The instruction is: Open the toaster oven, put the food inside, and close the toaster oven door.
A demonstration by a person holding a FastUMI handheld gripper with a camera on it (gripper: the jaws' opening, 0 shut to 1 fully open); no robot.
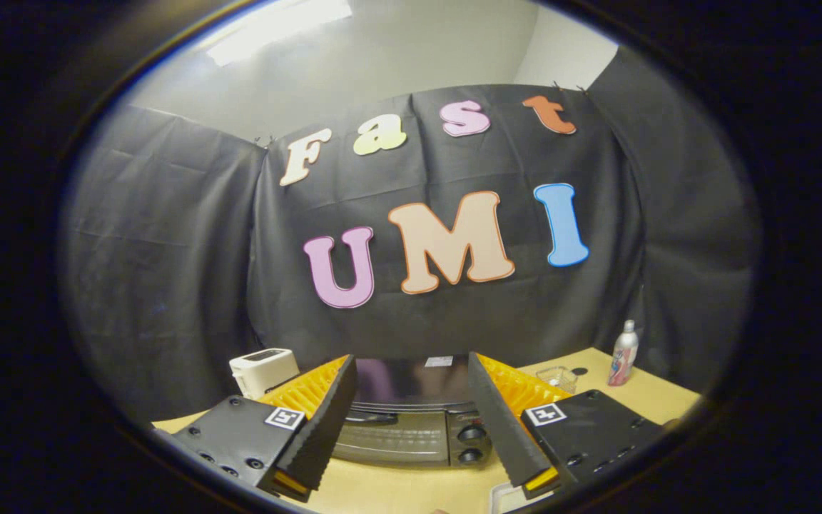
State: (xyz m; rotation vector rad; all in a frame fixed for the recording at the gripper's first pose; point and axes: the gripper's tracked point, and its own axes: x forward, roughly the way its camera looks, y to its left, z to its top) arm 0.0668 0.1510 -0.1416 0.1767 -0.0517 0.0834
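A dark toaster oven [411, 421] stands on the wooden table [397, 492], just ahead of my fingers and framed between them. Its glass door [391, 444] looks shut, with two knobs [471, 442] at its right side. My gripper [418, 400] is open, held above the table in front of the oven, with nothing between its fingers. A white edge, perhaps a plate [505, 497], peeks out by the right finger near the table's front; what lies on it is hidden.
A white toaster [262, 370] stands behind the left finger, left of the oven. A small clear container [557, 377] and a slim can [623, 354] stand at the back right of the table. Black cloth walls close the booth behind.
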